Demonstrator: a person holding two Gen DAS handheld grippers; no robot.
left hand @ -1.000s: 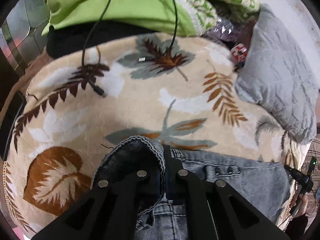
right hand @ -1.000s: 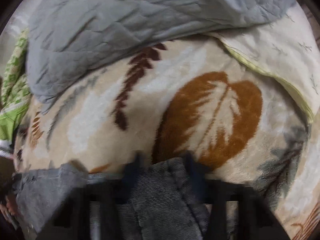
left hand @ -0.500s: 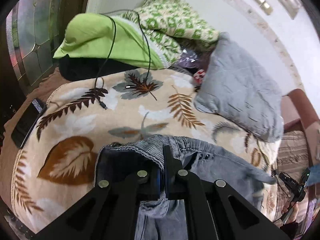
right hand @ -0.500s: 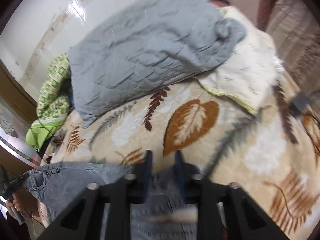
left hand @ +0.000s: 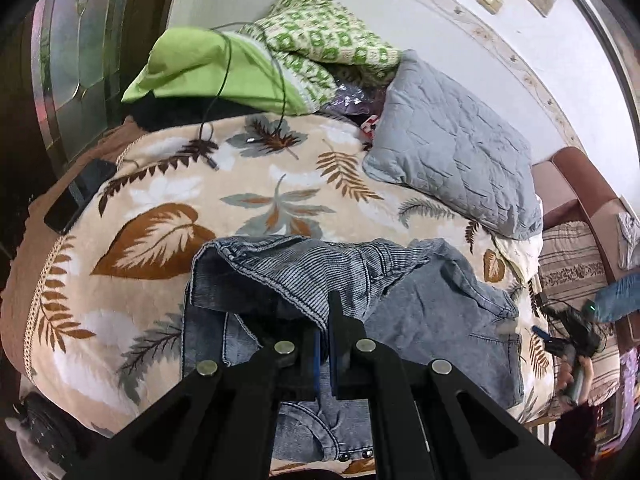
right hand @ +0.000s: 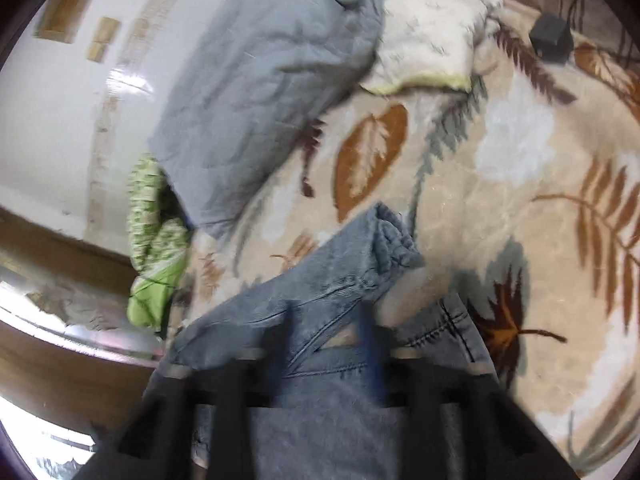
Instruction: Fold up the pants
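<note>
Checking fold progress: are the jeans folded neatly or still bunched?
Bunched. The jeans lie rumpled on the blanket, one edge pinched in the left gripper.

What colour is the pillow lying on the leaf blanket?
Grey, quilted pillow; clearest in the left wrist view.

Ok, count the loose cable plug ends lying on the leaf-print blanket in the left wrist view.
2: one silver plug on the grey-and-brown leaf by the green bedding, one dark plug just left and nearer. More may be hidden under the bedding.

Right claw (right hand: 326, 344) blurred, perhaps clear of the jeans (right hand: 320, 320).
</note>
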